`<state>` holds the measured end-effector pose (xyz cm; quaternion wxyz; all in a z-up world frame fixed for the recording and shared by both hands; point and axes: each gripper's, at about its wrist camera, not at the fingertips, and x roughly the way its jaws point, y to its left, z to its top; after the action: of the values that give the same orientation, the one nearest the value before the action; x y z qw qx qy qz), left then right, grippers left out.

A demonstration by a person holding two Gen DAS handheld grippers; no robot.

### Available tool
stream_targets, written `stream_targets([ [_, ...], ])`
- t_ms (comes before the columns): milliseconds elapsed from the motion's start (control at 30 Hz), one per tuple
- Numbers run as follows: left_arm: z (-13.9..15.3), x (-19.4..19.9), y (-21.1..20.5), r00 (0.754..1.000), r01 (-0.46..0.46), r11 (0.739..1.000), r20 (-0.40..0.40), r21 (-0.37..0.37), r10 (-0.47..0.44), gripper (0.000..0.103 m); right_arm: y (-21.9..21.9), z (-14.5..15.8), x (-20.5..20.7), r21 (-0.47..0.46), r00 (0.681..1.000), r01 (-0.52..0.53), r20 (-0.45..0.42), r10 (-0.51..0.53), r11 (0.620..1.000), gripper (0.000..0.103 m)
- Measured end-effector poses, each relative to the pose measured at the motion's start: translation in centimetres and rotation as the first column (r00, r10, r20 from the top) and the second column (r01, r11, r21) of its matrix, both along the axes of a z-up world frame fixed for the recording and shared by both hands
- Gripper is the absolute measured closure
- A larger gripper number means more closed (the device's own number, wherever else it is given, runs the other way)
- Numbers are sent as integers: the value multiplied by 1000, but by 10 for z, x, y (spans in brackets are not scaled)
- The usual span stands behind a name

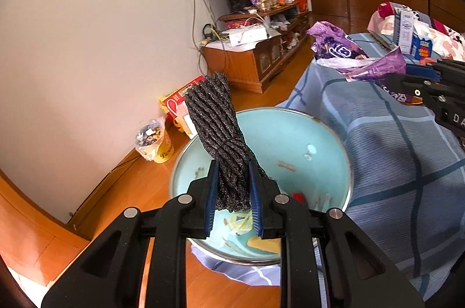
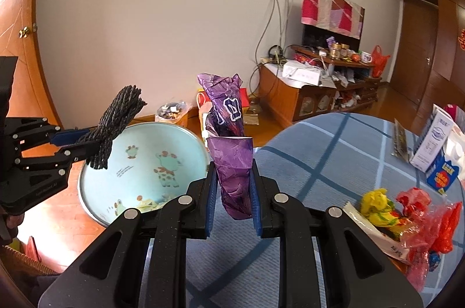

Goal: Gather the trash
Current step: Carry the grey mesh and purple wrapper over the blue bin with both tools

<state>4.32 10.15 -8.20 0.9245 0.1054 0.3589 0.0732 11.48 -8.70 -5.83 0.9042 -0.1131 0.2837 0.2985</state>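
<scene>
The left gripper (image 1: 232,177) has its jaws clamped on a bundle of dark twisted rope (image 1: 218,127), which stands up out of the blue pads and leans a little to the left. Directly under the bundle sits a pale blue basin (image 1: 328,133) with a metal rim, on the wooden floor (image 1: 130,191) at the edge of the surface (image 1: 407,162); scraps of paper and wrappers lie in its bottom. In the right wrist view the rope hangs over the basin's left rim.

The right gripper (image 2: 232,177) has its jaws pressed on a crumpled purple wrapper (image 2: 229,139), held upright just right of the basin, above the edge of the surface's blue checked cloth (image 2: 334,157).

To the right on the cloth lie a yellow wrapper (image 2: 376,204), red bags (image 2: 436,220) and a white packet (image 2: 375,232); cartons (image 2: 436,145) stand behind them. By the wall stand a lined yellow bin (image 1: 154,142) and a wooden cabinet (image 1: 247,61).
</scene>
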Motion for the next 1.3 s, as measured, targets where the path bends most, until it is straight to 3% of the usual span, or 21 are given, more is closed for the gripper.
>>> stream_targets([
  [1300,-2,-11,27,997,-73,997,19,16,73,83,44,-10,4,-35,995,-99,-11,99,994,81],
])
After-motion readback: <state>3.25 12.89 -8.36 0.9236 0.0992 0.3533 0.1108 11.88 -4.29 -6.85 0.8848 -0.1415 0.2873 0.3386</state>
